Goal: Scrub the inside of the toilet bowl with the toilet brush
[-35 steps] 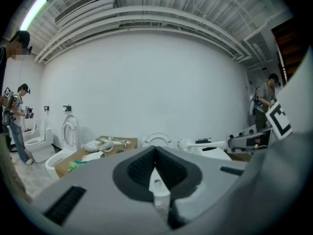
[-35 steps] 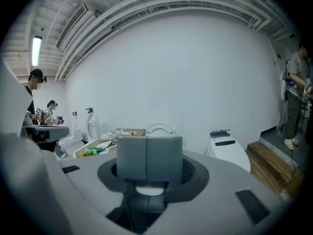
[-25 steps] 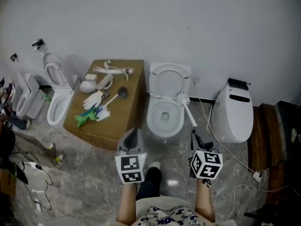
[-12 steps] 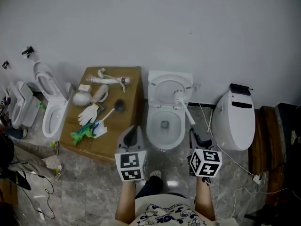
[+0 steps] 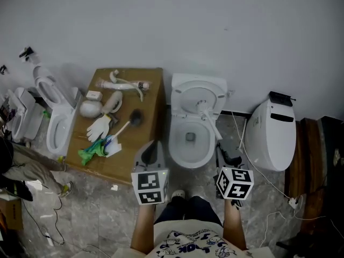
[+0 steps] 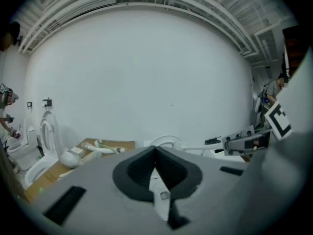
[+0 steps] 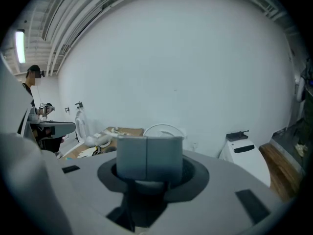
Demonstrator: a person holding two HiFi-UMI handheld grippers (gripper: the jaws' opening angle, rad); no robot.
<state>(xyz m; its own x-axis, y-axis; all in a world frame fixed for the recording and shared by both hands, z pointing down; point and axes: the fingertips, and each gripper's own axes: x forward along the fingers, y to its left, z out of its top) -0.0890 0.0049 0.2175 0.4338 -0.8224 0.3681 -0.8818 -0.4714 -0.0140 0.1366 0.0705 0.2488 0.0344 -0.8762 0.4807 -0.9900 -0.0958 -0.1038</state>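
1. The right gripper (image 5: 224, 150) is shut tight on the long handle of the white plastic toilet brush (image 5: 210, 121).
2. The brush's fluffy end sits at the back of the white oval toilet bowl (image 5: 173, 140), just under the raised lid.
3. The left gripper (image 5: 152, 150) is shut on nothing, beside the flat brown cardboard box (image 5: 137, 144).
4. I think the scrubbing is only starting, with most of the bowl left to do.

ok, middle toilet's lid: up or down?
Up. In the head view the lid leans back toward the wall, leaving the bowl open below it.
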